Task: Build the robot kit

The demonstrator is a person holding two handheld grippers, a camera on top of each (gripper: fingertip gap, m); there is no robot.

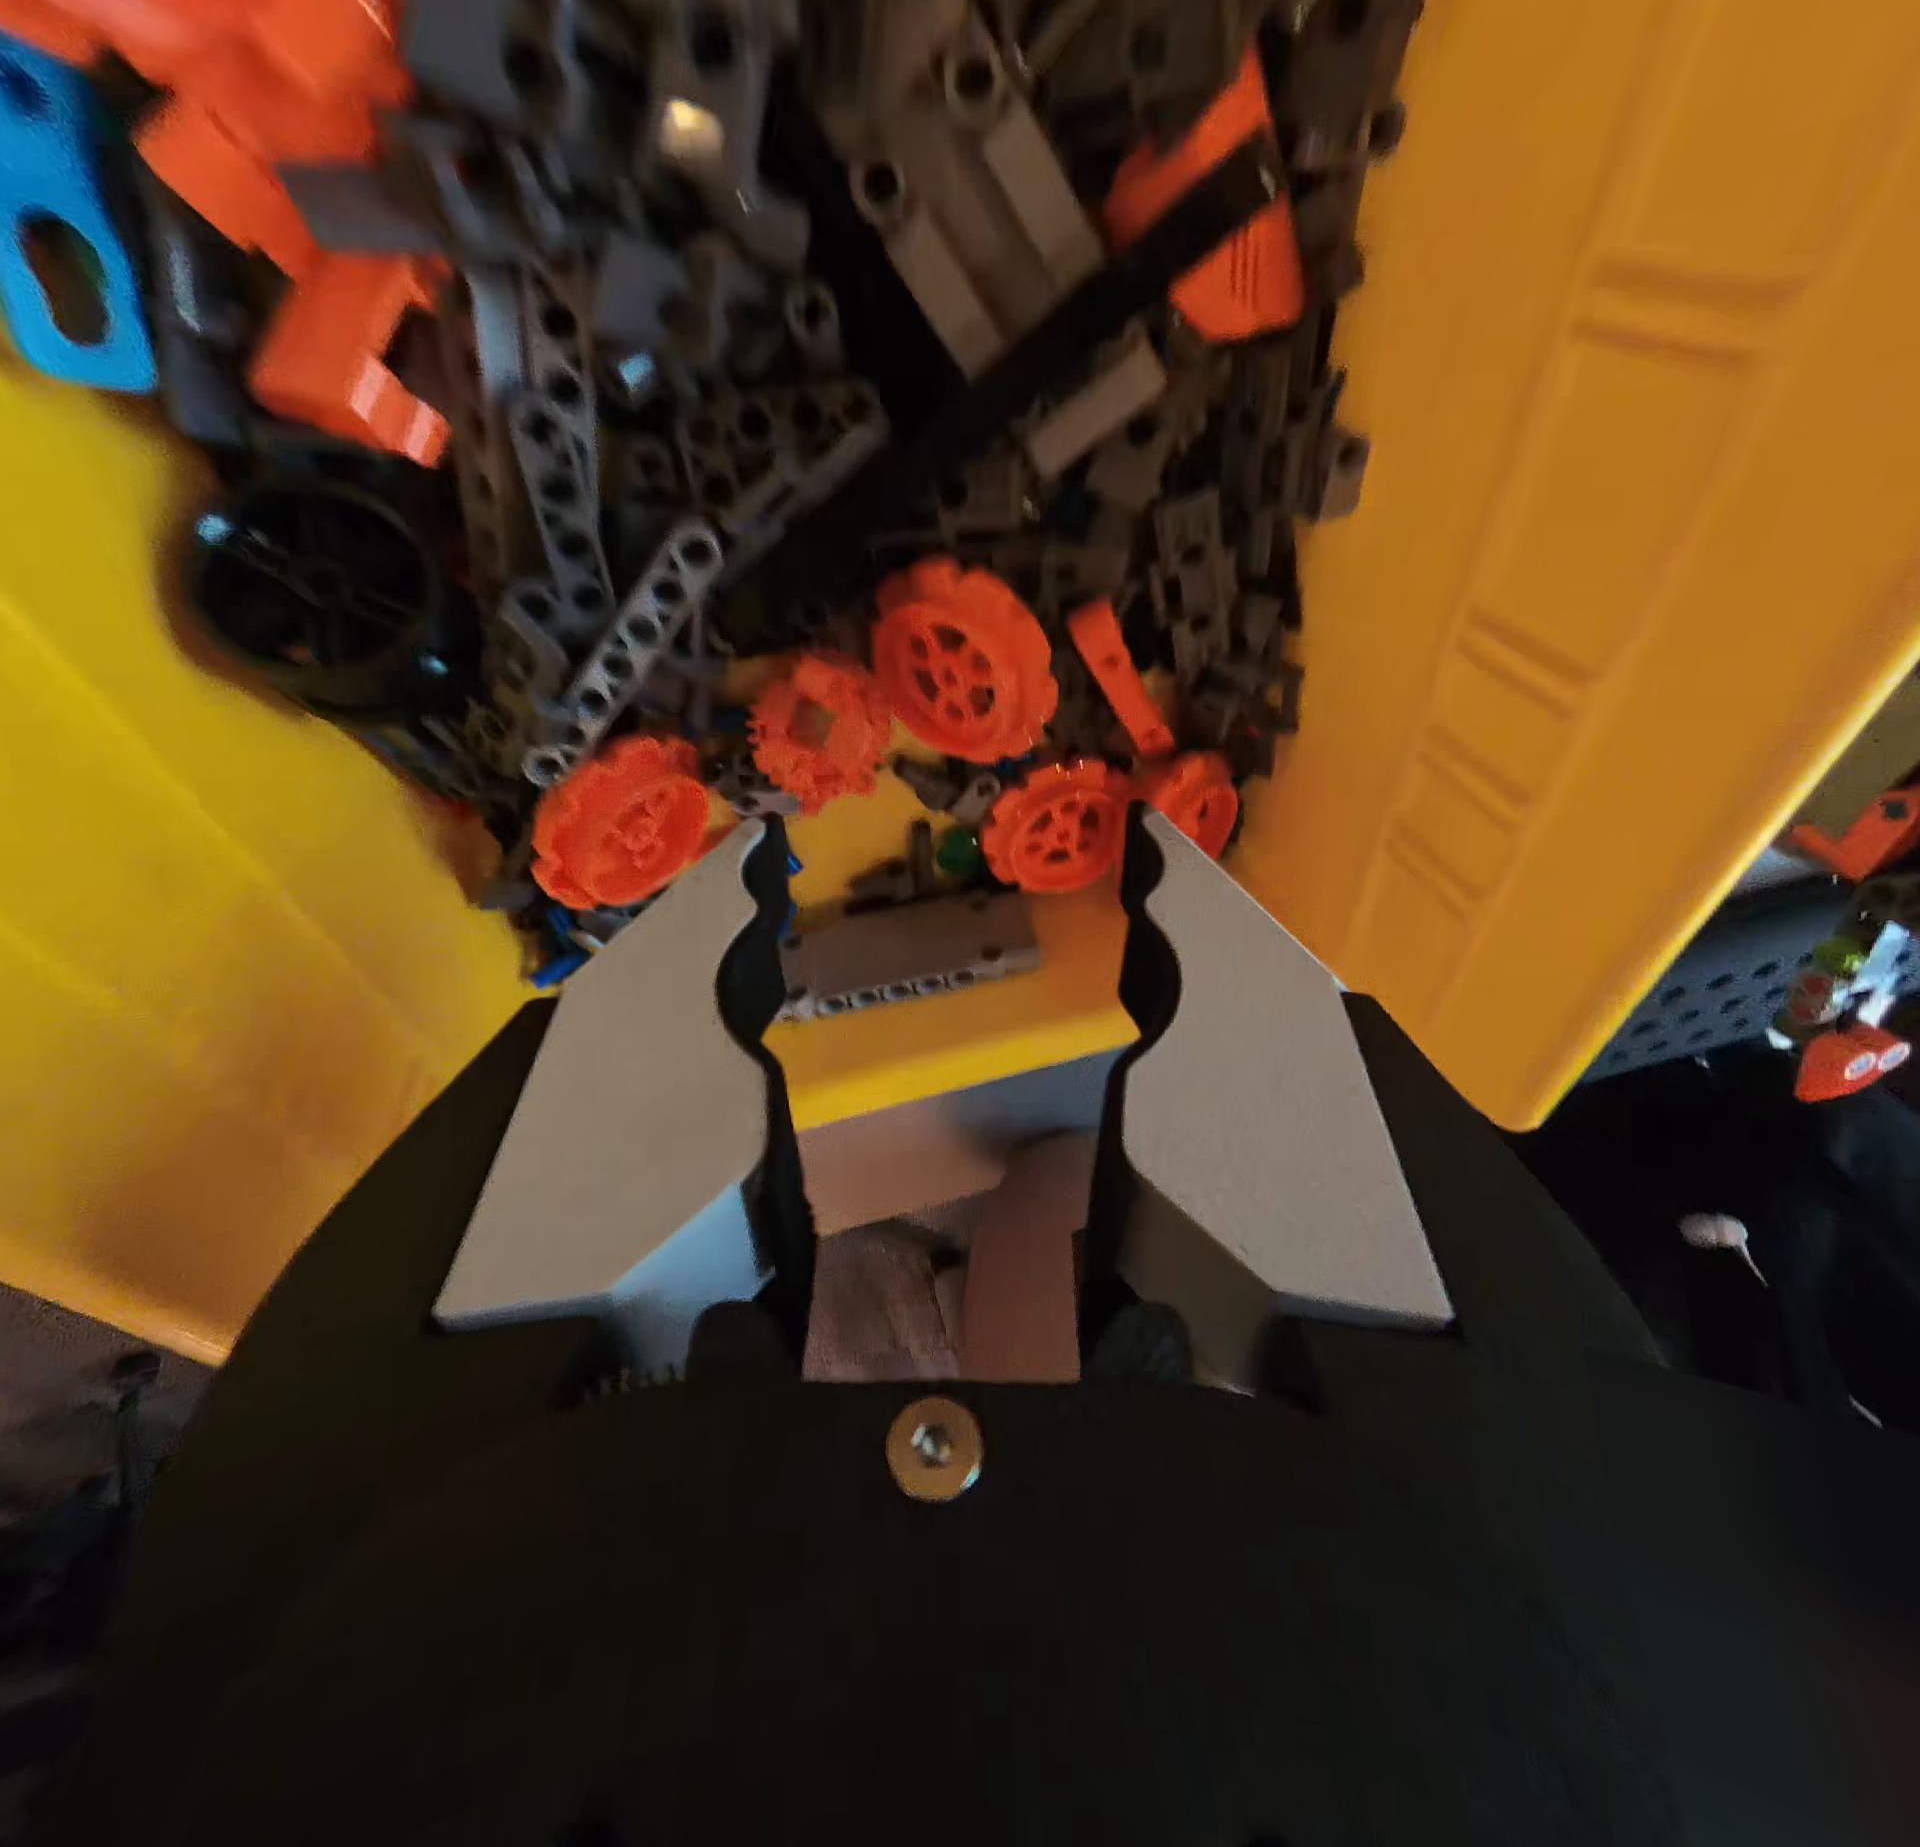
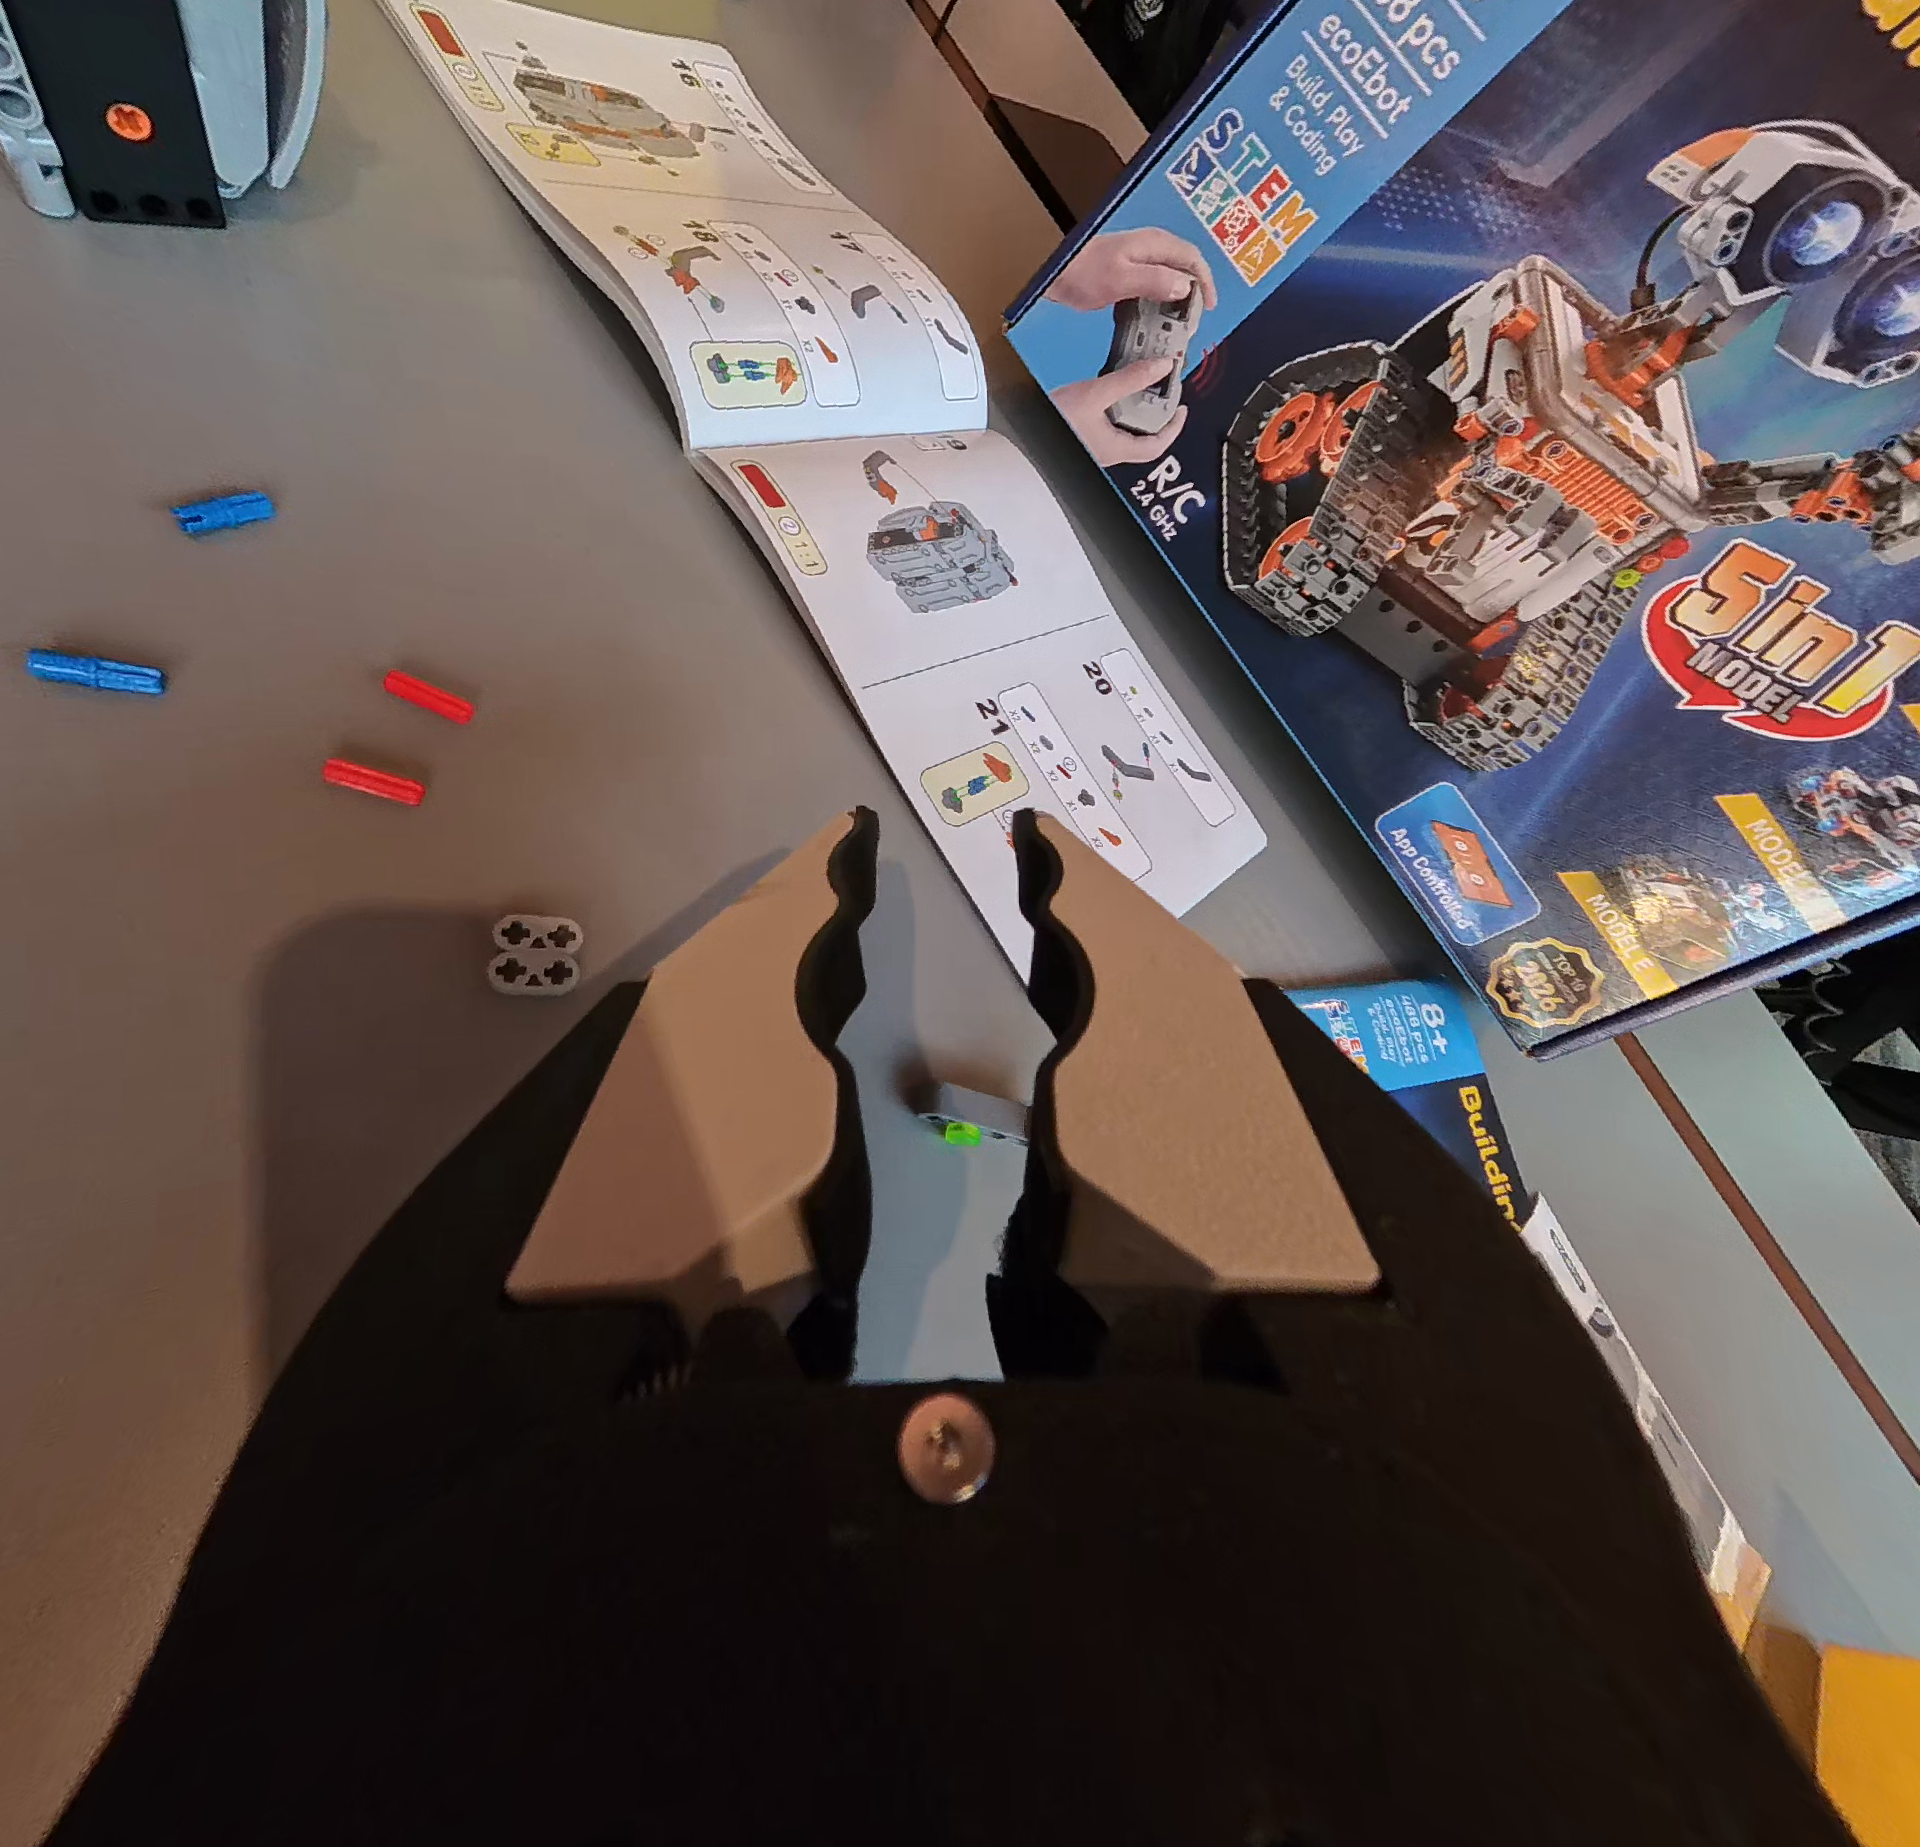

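The left gripper (image 1: 951,841) hangs empty, fingers spread, over a yellow bin (image 1: 1621,467), orange gears (image 1: 961,649) at twelve o'clock. The right gripper (image 2: 940,821) (fingers parted, empty) hovers over a grey table (image 2: 364,363); red pins (image 2: 400,743) at ten o'clock, booklet (image 2: 831,426) at twelve.

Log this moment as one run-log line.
left gripper: open, empty, over yellow bin near orange gears | right gripper: open, empty, above grey table beside instruction booklet
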